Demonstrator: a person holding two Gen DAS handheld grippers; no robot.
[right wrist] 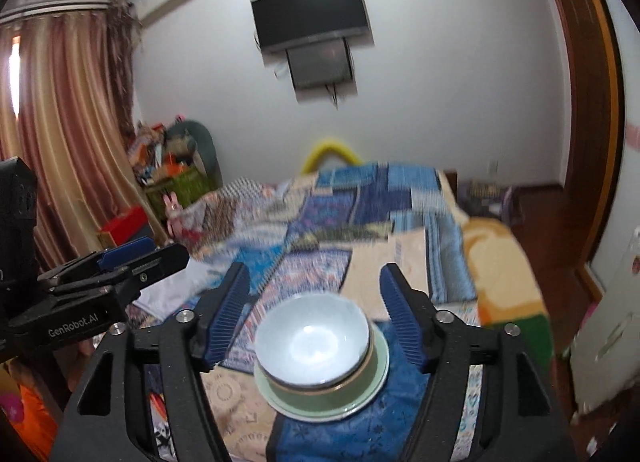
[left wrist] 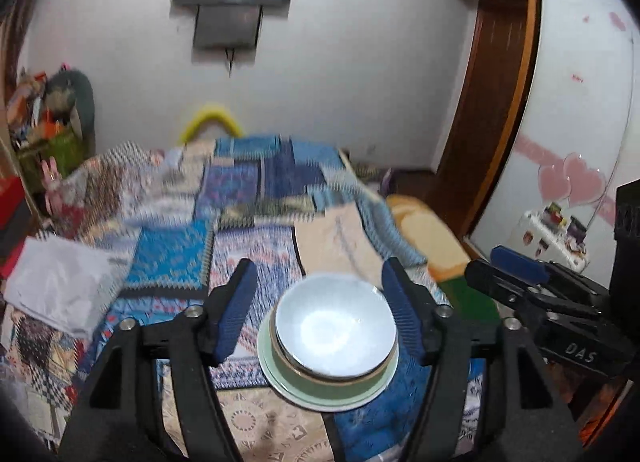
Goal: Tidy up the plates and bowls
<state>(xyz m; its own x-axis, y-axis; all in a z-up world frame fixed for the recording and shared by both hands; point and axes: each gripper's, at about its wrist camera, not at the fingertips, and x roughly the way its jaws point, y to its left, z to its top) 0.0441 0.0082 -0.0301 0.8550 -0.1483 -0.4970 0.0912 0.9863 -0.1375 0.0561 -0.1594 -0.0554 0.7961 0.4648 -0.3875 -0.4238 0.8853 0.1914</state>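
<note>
Bed (left wrist: pixel 248 197): it fills the middle of both your views, running away from you toward the white wall, and it carries everything you are working with.
Quilt (right wrist: pixel 344 201): a blue patchwork cover lies over the bed; much of it is blurred in both views.
Television (right wrist: pixel 310 13): dark and mounted on the far wall beyond the bed's far end.
Left gripper (left wrist: pixel 320 282): your left jaws stand well apart with nothing between the blue pads; the stack shows in the gap below them, and they touch nothing.
Right gripper (right wrist: pixel 316 282): your right jaws are parted about as wide and grip nothing. In the left wrist view this gripper shows side-on at the right edge of the frame.
Plate (left wrist: pixel 304 398): pale green, flat on the quilt near the bed's near edge, at the bottom of the stack.
Green bowl (right wrist: pixel 320 392): sits upright on the plate, with only its side wall showing.
White bowl (left wrist: pixel 334 330): nested upright in the green bowl, topmost and empty. A thin darker rim shows just beneath it; you cannot tell whether that is another bowl.
</note>
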